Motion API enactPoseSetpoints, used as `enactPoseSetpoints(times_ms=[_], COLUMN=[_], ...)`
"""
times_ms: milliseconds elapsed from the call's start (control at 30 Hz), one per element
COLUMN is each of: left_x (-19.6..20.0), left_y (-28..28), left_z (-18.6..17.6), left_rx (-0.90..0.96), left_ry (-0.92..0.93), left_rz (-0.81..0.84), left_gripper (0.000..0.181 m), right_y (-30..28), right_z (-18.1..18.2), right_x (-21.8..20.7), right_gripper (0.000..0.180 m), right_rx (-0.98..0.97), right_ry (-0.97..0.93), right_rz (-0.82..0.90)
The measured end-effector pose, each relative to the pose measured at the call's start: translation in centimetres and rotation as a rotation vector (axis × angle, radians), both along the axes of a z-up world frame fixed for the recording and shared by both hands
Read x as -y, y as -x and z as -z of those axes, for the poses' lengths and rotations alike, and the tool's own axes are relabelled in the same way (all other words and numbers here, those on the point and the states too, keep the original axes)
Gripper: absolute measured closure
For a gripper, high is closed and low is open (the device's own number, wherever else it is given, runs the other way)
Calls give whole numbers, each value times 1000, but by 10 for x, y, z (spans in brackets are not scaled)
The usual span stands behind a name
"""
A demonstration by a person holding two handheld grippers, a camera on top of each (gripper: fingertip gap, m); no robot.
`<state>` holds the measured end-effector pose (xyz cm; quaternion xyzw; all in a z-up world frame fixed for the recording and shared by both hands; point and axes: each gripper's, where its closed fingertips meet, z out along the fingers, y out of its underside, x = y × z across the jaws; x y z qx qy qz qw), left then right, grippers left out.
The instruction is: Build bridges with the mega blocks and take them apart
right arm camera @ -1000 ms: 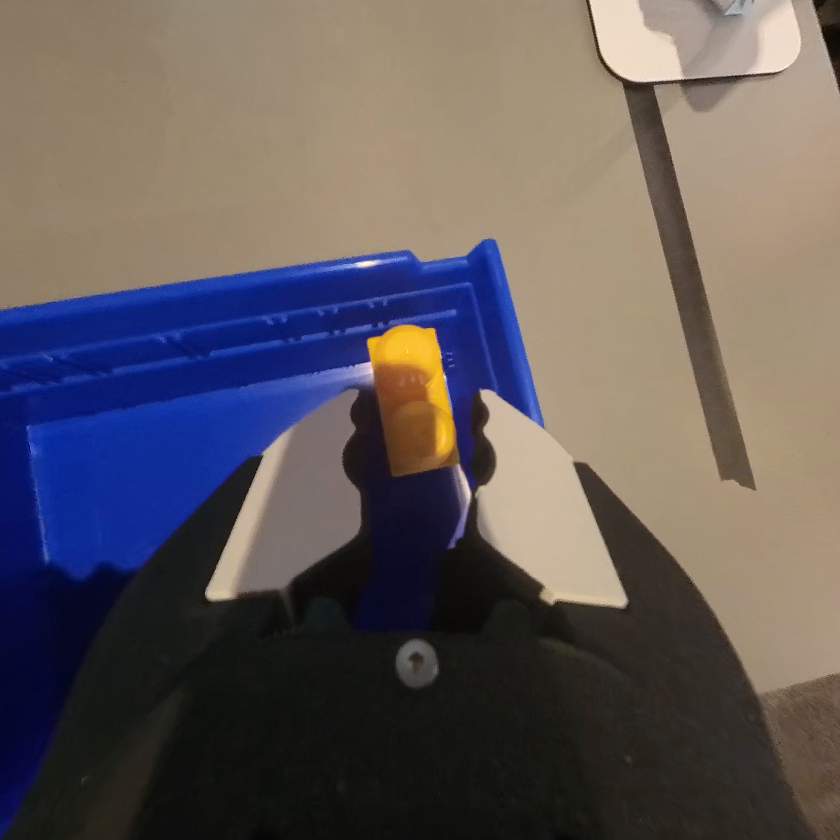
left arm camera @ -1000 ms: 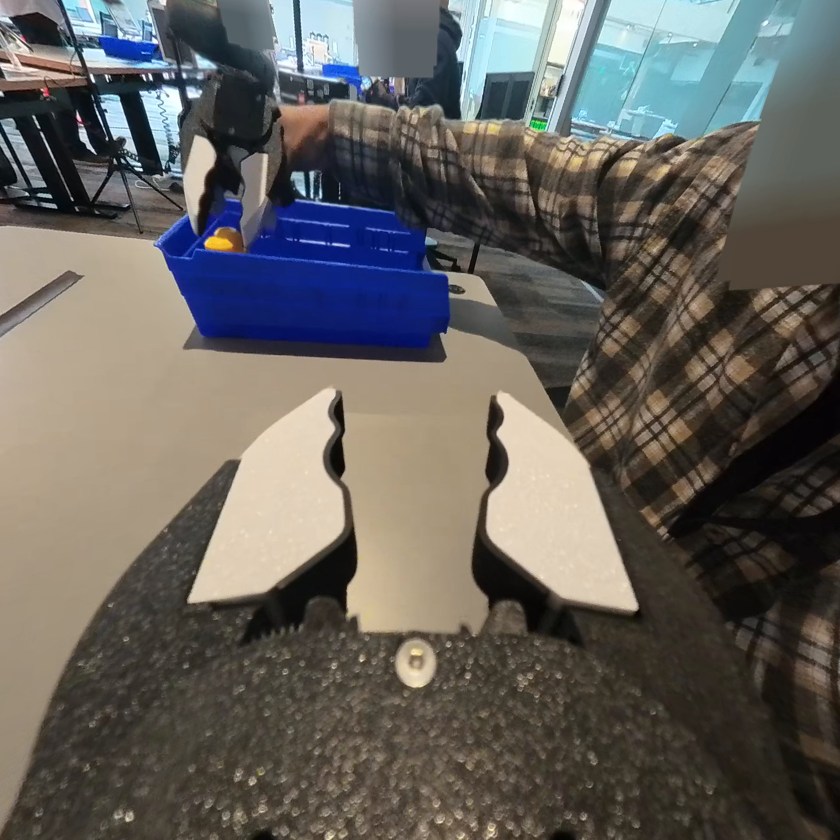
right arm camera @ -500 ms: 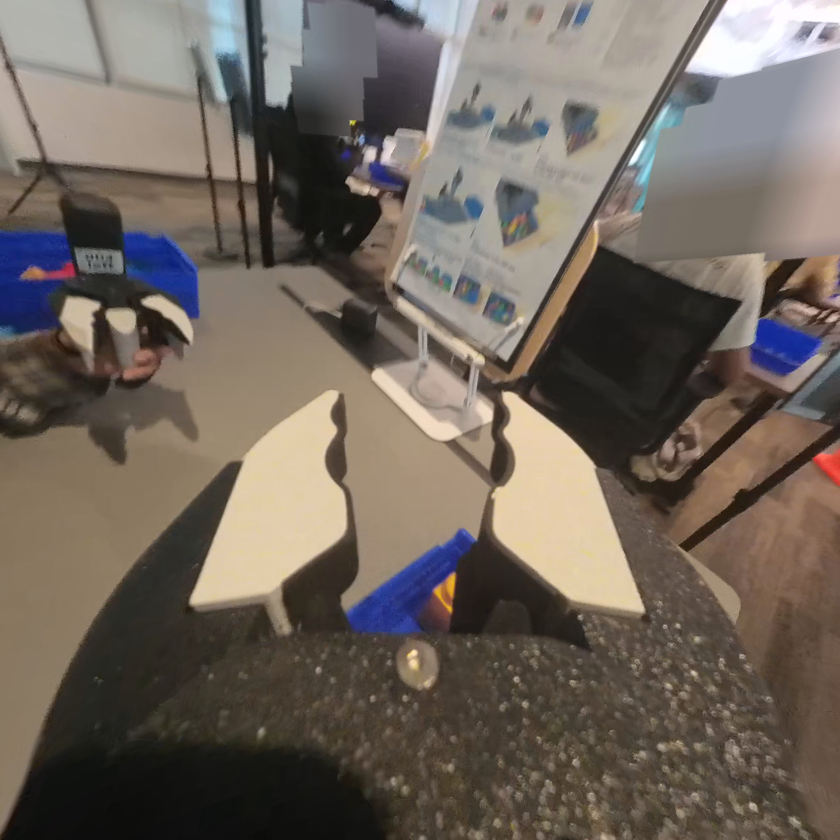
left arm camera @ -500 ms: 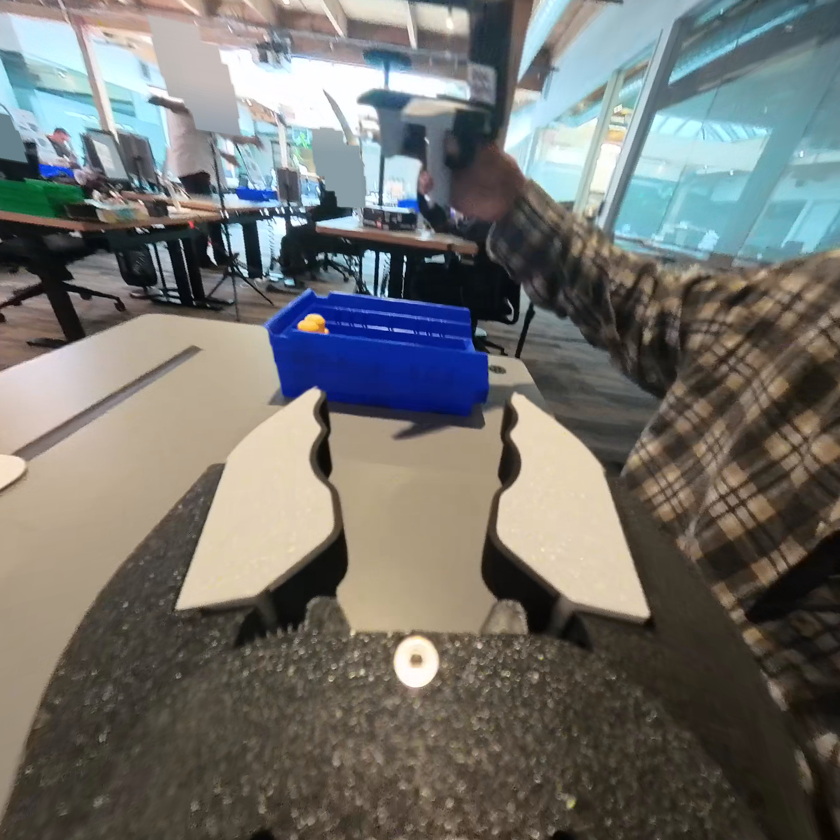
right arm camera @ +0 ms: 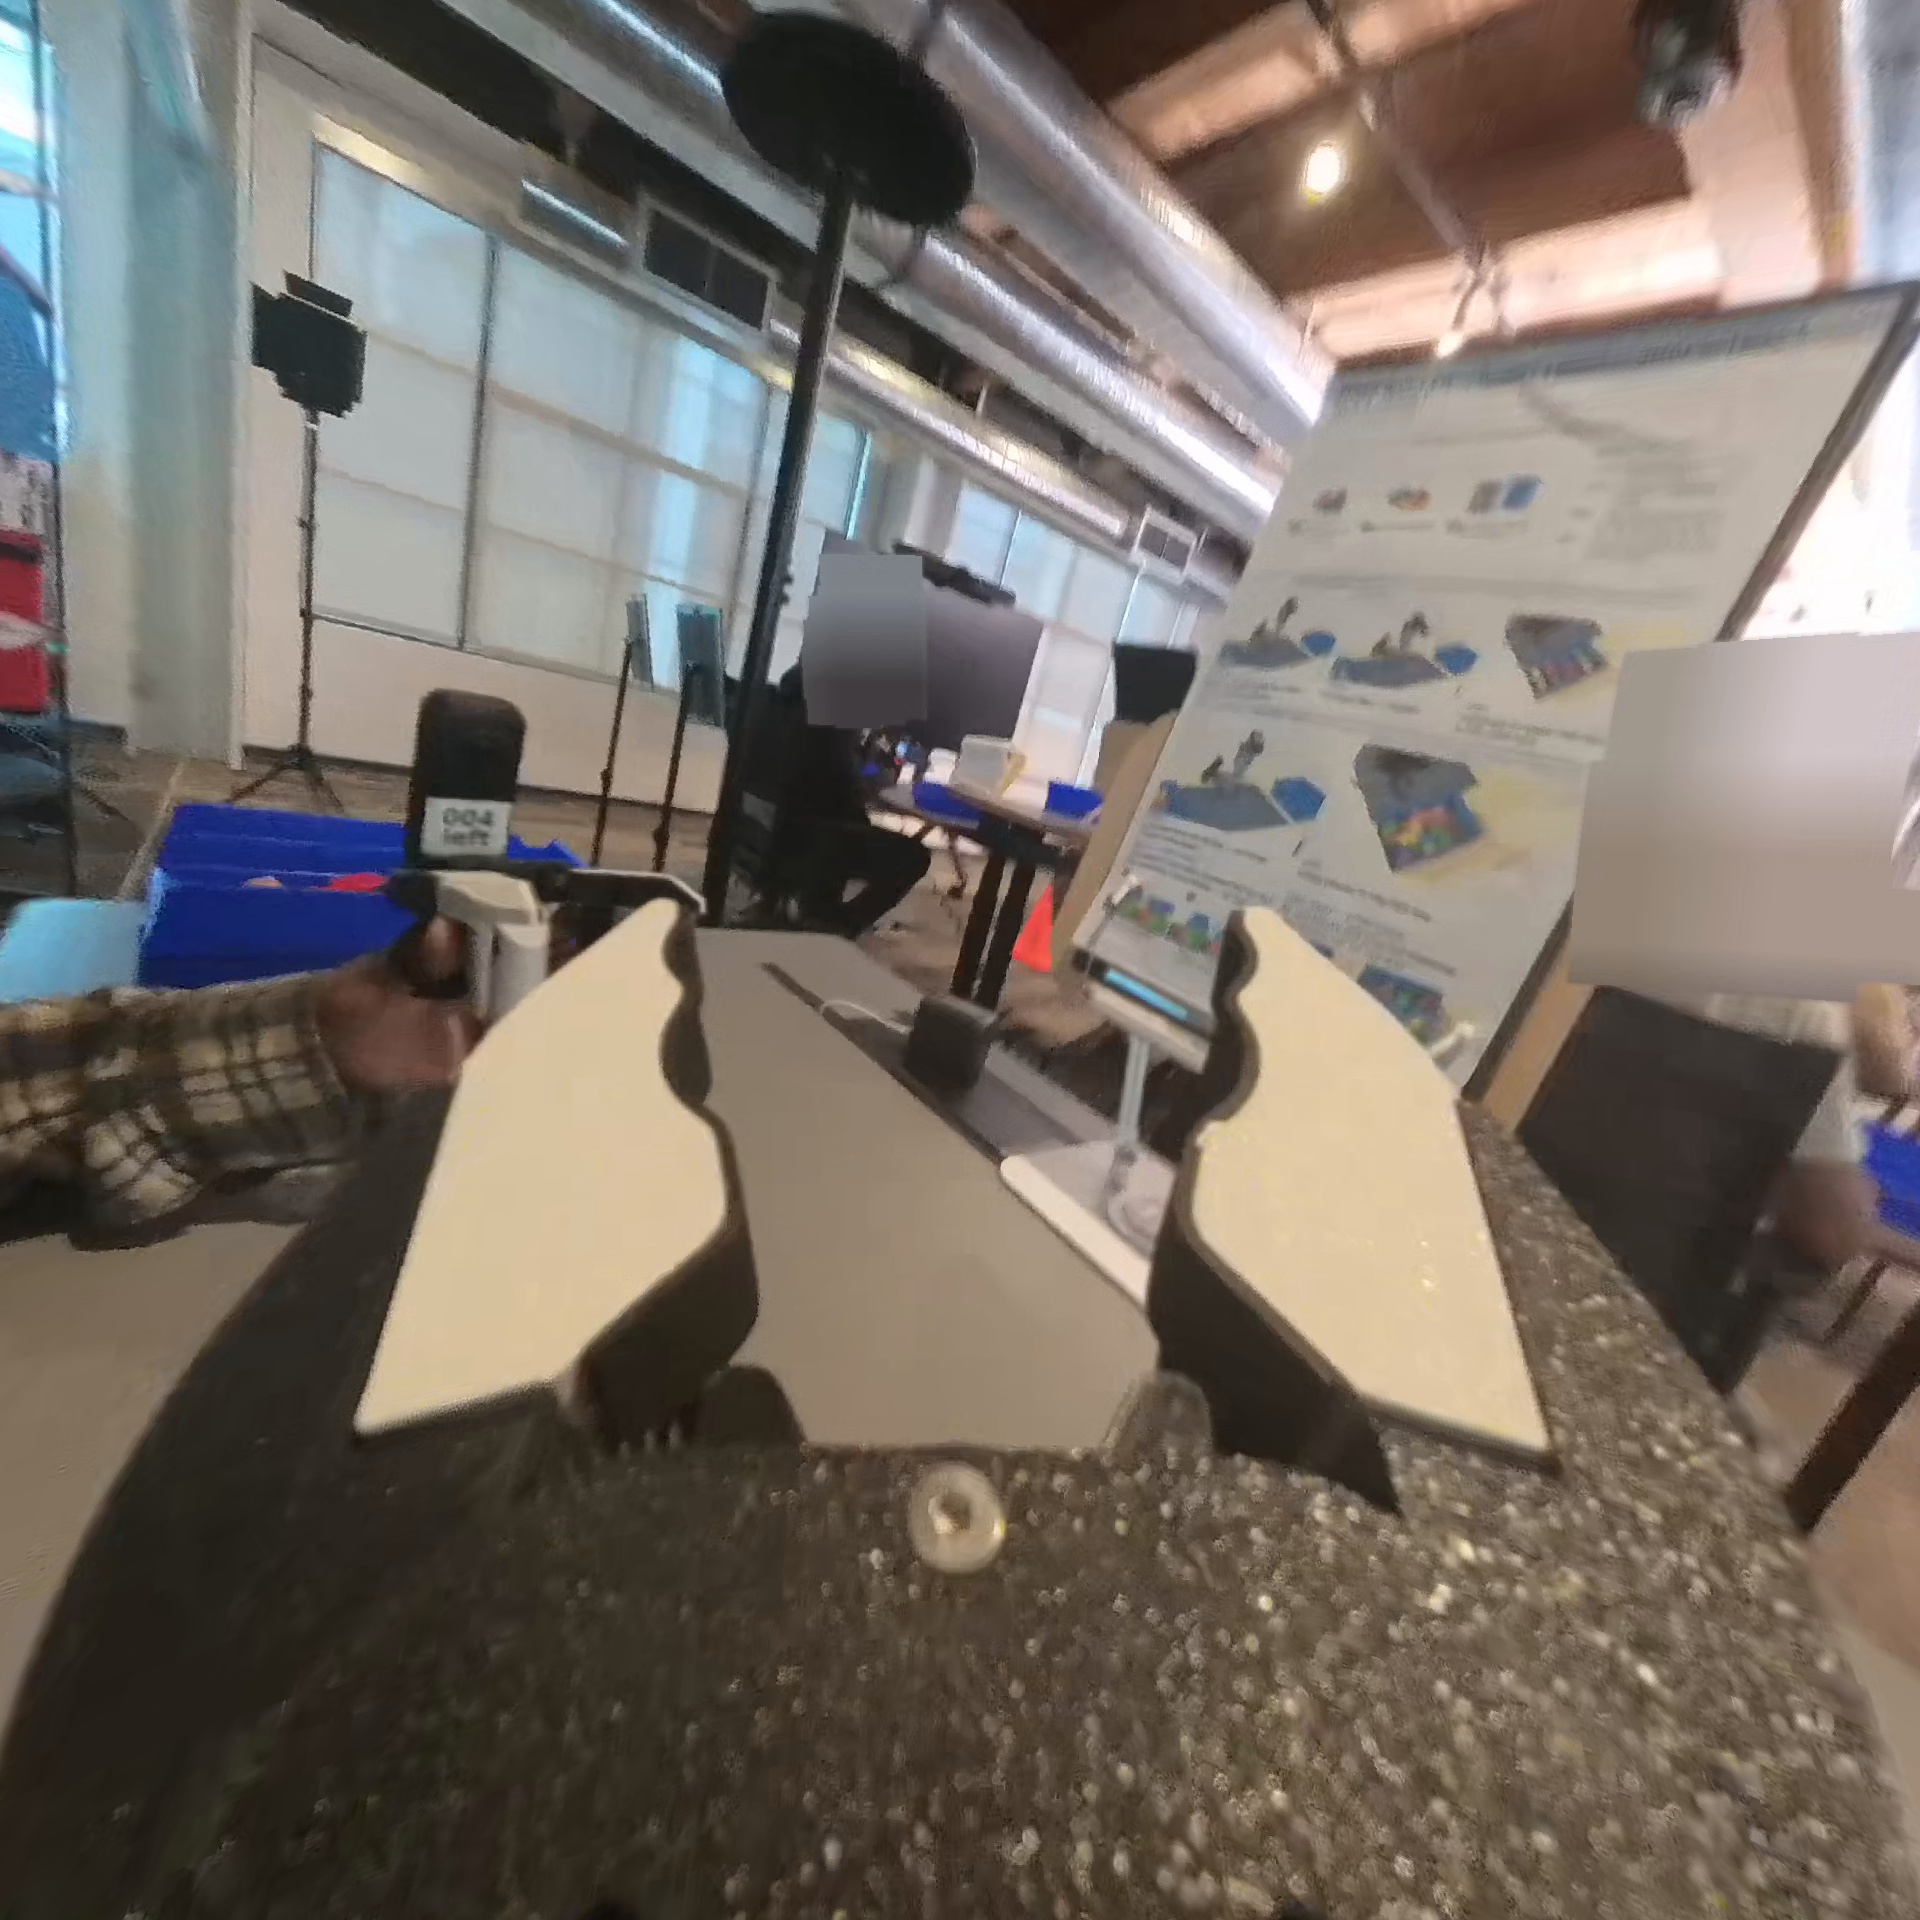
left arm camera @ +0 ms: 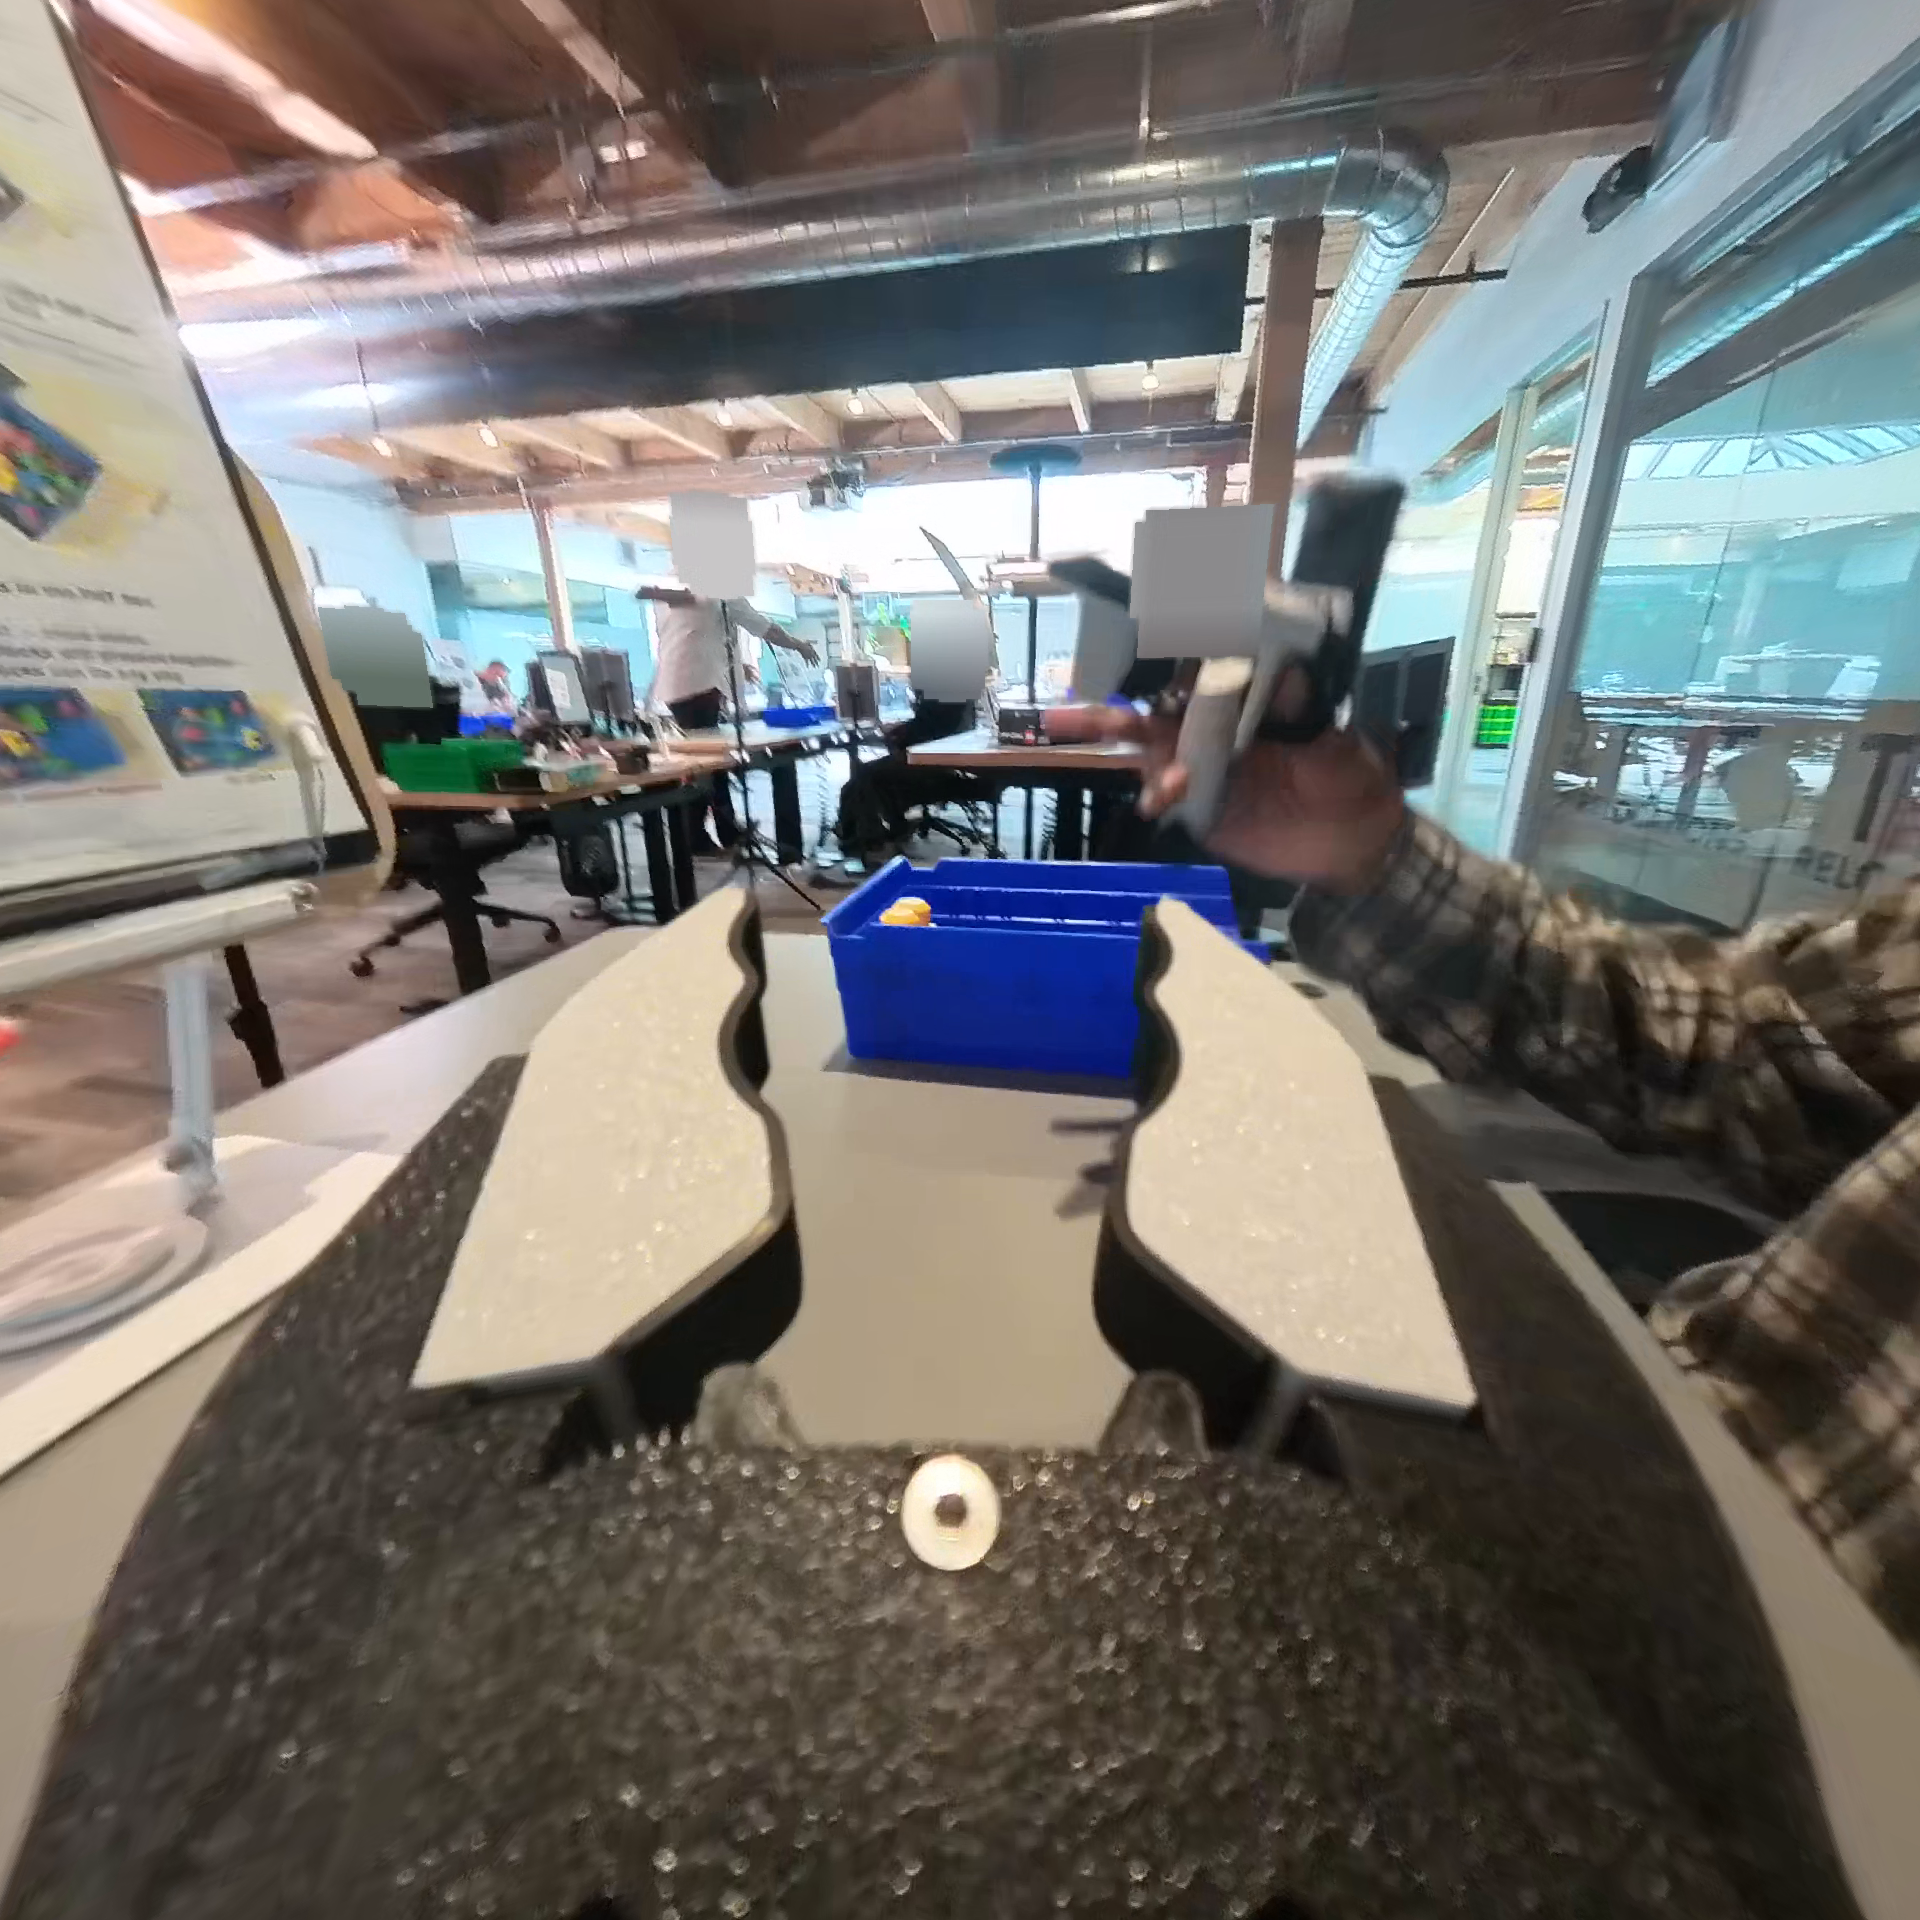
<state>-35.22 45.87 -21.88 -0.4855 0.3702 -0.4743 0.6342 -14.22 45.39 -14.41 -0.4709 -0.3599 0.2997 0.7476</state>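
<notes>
A blue bin [left arm camera: 997, 997] stands at the far end of the grey table [left arm camera: 935, 1247]. A yellow mega block [left arm camera: 906, 912] lies in its left end. My left gripper [left arm camera: 951, 914] is open and empty, low over the table and pointing at the bin. My right gripper [right arm camera: 961, 920] is open and empty, held in the air. It also shows in the left wrist view [left arm camera: 1153, 691], blurred, above the bin's right end, in a hand with a plaid sleeve. The left gripper also shows in the right wrist view [right arm camera: 582, 894], partly hidden behind my right gripper's finger.
A poster board [right arm camera: 1403, 727] stands on a white-based stand [right arm camera: 1091, 1216] at the table's side. It also shows in the left wrist view [left arm camera: 104, 520]. A small black box [right arm camera: 945, 1039] sits on the table. Another blue bin [right arm camera: 260, 904] holding coloured pieces is beyond the left gripper.
The right gripper let go of the yellow block in the bin, opened, and rose clear of the bin. Both grippers tilted up from the table toward the room.
</notes>
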Motion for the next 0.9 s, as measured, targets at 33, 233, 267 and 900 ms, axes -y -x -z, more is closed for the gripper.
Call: enactPoseSetpoints(times_ms=[33,233,267,900], left_x=[0,-3,-3,-30], left_y=[0,0,1,20], left_z=[0,3,3,6], left_rx=[1,7,11,-57], left_ry=[-3,-8,-12,93], left_rz=[0,-11,-14,-241], left_gripper=[114,113,113,69], right_y=[4,30,33,23], right_z=[6,34,36,114], right_x=[0,-6,-7,-67], right_gripper=[90,113,118,68], right_rx=[1,12,8,129], right_ry=[-55,-126,-118,253], right_rz=[10,-49,-70,218])
